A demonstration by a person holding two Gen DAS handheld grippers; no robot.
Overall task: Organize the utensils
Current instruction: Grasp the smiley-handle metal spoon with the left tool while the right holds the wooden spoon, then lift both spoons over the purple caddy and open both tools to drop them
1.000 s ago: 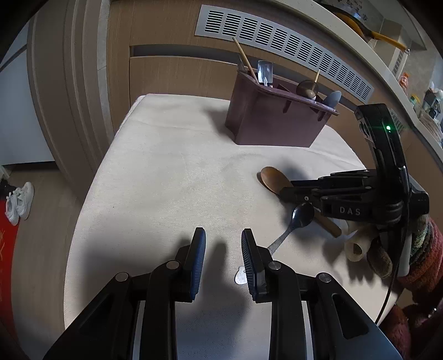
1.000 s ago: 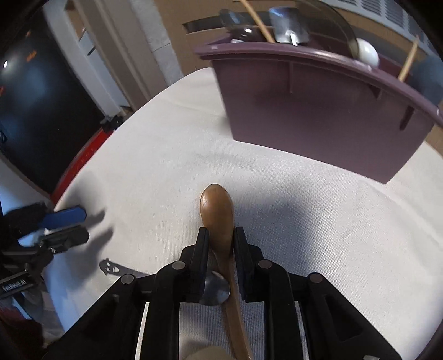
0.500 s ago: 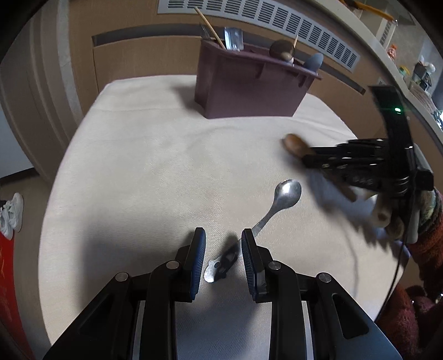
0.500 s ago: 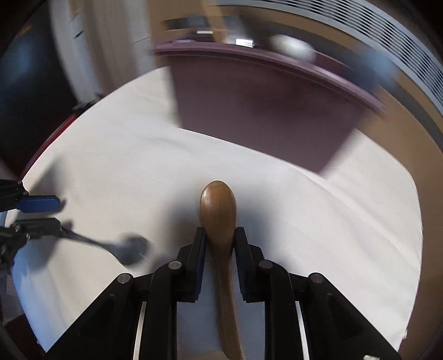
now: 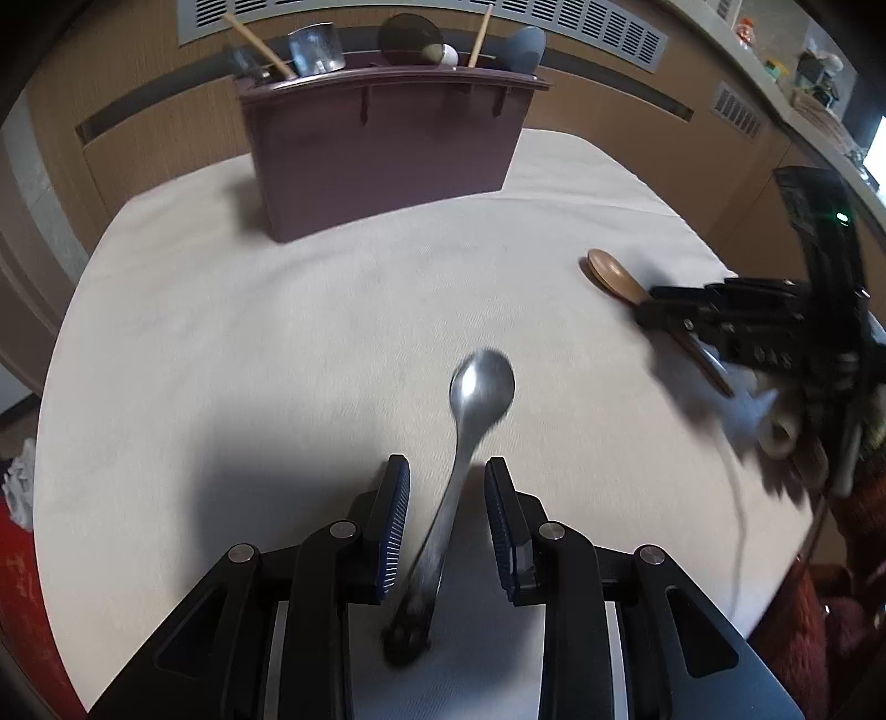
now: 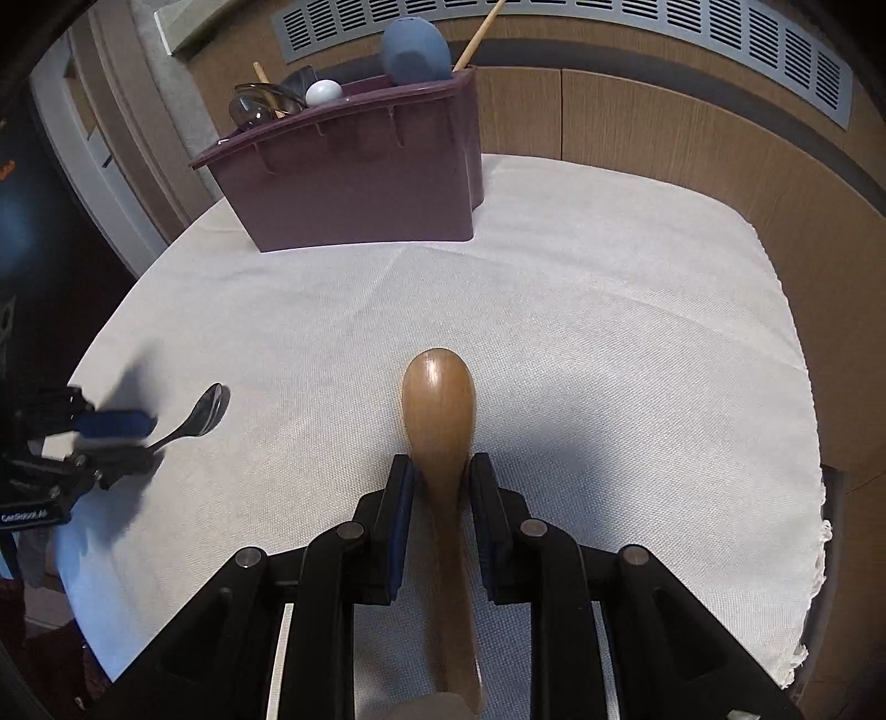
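Observation:
A metal spoon (image 5: 480, 382) lies on the white cloth, its handle running back between the fingers of my left gripper (image 5: 447, 487), which is open around it. It also shows in the right wrist view (image 6: 206, 411). My right gripper (image 6: 440, 482) is shut on a wooden spoon (image 6: 439, 387), bowl pointing forward, held above the cloth. In the left wrist view the wooden spoon (image 5: 609, 272) and right gripper (image 5: 653, 315) are at the right. A purple utensil holder (image 5: 382, 144) stands at the far side of the table, also seen in the right wrist view (image 6: 354, 177).
The holder carries several utensils: wooden sticks (image 5: 260, 44), a metal scoop (image 5: 315, 47), a grey spatula (image 6: 415, 55). The white cloth (image 6: 609, 310) covers the table to its rounded edges. Wooden cabinets with a vent grille (image 6: 664, 50) stand behind.
My left gripper moved up to the metal spoon, so the handle now lies between its fingers. My right gripper lifted the wooden spoon and swung right, away from the metal spoon.

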